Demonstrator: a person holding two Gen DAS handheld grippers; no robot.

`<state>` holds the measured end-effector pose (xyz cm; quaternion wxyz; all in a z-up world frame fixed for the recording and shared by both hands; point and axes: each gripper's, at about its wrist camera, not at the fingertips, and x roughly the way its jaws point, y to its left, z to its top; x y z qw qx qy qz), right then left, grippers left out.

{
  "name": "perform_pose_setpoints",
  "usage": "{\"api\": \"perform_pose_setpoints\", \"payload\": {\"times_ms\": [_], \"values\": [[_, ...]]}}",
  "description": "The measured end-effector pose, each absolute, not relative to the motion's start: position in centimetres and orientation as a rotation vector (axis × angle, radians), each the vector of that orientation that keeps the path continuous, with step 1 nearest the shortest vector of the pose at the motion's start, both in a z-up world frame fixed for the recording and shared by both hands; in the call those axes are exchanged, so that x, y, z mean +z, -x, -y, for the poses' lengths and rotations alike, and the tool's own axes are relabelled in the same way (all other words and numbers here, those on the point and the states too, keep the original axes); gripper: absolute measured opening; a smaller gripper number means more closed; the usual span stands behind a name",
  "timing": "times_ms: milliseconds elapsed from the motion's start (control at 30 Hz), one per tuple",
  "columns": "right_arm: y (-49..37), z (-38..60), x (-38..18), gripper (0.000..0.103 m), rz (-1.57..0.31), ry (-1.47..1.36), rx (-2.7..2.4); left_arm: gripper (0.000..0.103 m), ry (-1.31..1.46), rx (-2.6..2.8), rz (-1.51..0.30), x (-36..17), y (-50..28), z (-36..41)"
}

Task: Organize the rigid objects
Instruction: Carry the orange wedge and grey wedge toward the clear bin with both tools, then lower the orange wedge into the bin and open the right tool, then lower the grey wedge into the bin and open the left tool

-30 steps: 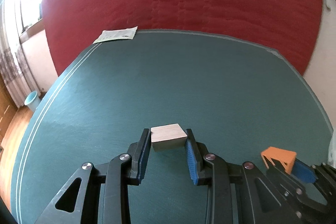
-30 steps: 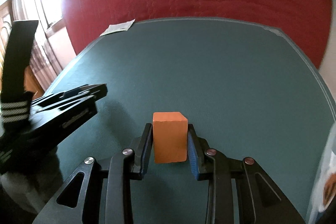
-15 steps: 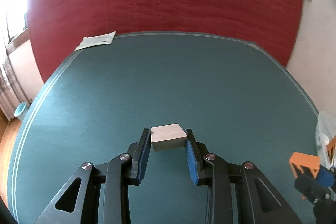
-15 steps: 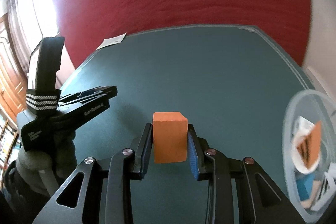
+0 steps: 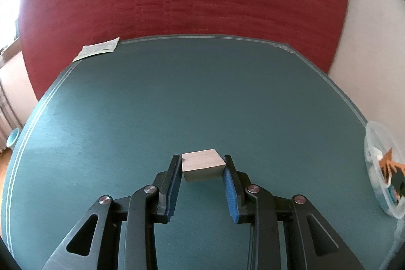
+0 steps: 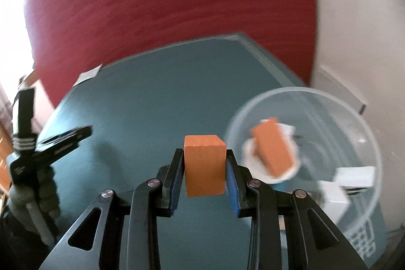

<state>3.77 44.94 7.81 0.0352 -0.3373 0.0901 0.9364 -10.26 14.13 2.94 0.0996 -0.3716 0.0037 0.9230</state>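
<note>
Two grippers each hold one block. Squeezed tight between the jaws of the right gripper (image 6: pixel 204 170) is a bright orange wooden block (image 6: pixel 204 163), up above the dark green worktop (image 6: pixel 157 92). Between the jaws of the left gripper (image 5: pixel 202 170) sits a pale plain wooden block (image 5: pixel 203 165), pinched on both sides. Beside the orange block, on the right, a clear round plastic tub (image 6: pixel 364 133) holds another orange block (image 6: pixel 274 149) and white boxes (image 6: pixel 354 177).
</note>
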Motion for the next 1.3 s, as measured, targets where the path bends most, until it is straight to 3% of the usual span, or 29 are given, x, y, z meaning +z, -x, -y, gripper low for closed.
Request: {"api": "perform_pose_setpoints", "payload": {"times_ms": [400,500,833,1167,1300], "values": [[-5.8,-50.1,8.2,0.033,-0.337,0.918,2.737,0.034,1.056,2.663,-0.018,2.8,9.8,-15.2],[-6.1,-51.1,7.9,0.041,-0.368,0.910,2.712,0.034,1.053,2.658,-0.035,2.7,9.4,-15.6],[-9.6,-53.4,7.8,0.042,-0.348,0.839,2.707,0.034,1.055,2.646,-0.077,2.6,7.5,-16.9],[-12.3,-54.1,8.5,0.043,-0.197,0.740,2.676,0.034,1.054,2.599,-0.089,3.1,6.1,-19.4],[-13.7,-54.4,8.9,0.050,-0.160,0.689,2.679,0.034,1.034,2.537,-0.102,3.7,4.8,-21.6]]}}
